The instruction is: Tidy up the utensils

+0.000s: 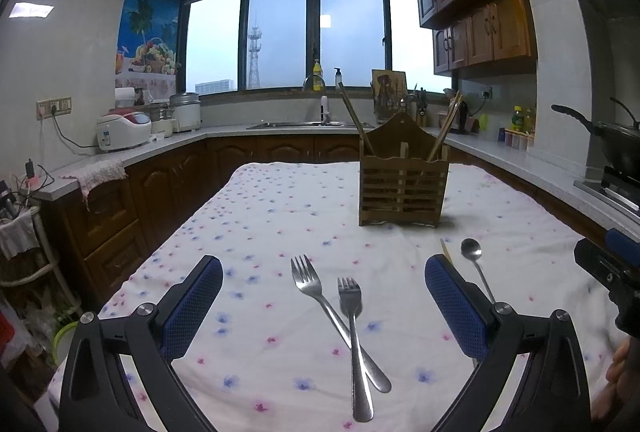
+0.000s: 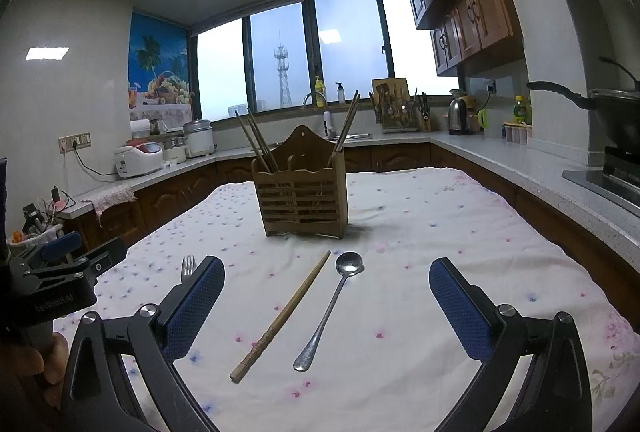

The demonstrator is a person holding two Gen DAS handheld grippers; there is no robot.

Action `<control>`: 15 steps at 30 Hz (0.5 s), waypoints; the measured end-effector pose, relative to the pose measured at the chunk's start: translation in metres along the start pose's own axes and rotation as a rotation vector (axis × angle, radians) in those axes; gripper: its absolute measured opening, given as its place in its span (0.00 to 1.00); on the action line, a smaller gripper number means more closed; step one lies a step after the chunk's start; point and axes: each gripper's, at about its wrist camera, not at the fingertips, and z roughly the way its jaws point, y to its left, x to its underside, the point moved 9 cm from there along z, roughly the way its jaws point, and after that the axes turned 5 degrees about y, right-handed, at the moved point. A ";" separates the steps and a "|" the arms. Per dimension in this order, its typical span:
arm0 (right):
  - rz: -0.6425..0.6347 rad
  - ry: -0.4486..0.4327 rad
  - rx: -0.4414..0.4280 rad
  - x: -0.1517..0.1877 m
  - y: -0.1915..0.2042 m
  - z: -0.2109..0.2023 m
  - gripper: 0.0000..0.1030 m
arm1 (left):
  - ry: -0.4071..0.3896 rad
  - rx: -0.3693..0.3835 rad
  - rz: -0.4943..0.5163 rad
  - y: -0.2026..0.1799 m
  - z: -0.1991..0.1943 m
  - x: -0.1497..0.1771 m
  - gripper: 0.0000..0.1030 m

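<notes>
Two steel forks [image 1: 344, 316] lie crossed on the flowered tablecloth [image 1: 272, 224], between the fingers of my open left gripper [image 1: 324, 272]. A steel spoon [image 2: 332, 308] and a wooden chopstick [image 2: 284, 316] lie side by side between the fingers of my open right gripper [image 2: 326, 272]. A slatted wooden utensil holder [image 2: 302, 196] stands upright farther back on the table with several chopsticks in it. In the left wrist view the holder [image 1: 404, 188] is to the right of centre, and the spoon [image 1: 474, 260] lies beside my right finger [image 1: 456, 308]. Neither gripper holds anything.
Kitchen counters [image 2: 520, 168] wrap around the table on three sides. A wok [image 2: 608, 112] sits on the stove at right, rice cookers [image 1: 124, 130] at left, a sink [image 1: 304, 124] under the window. The other gripper and a hand [image 2: 52, 296] show at the left edge.
</notes>
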 end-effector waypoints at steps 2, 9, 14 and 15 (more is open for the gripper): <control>0.001 0.001 0.001 0.001 0.000 0.000 1.00 | -0.001 0.000 0.001 0.000 0.000 0.000 0.99; 0.009 -0.004 -0.002 -0.003 0.001 -0.002 1.00 | -0.001 0.000 0.004 0.000 -0.001 0.000 0.99; 0.012 -0.006 -0.006 -0.006 0.003 -0.003 1.00 | -0.002 -0.002 0.006 -0.001 -0.001 0.000 0.99; 0.014 -0.006 -0.007 -0.006 0.002 -0.003 1.00 | -0.003 -0.002 0.007 -0.001 -0.001 -0.001 0.99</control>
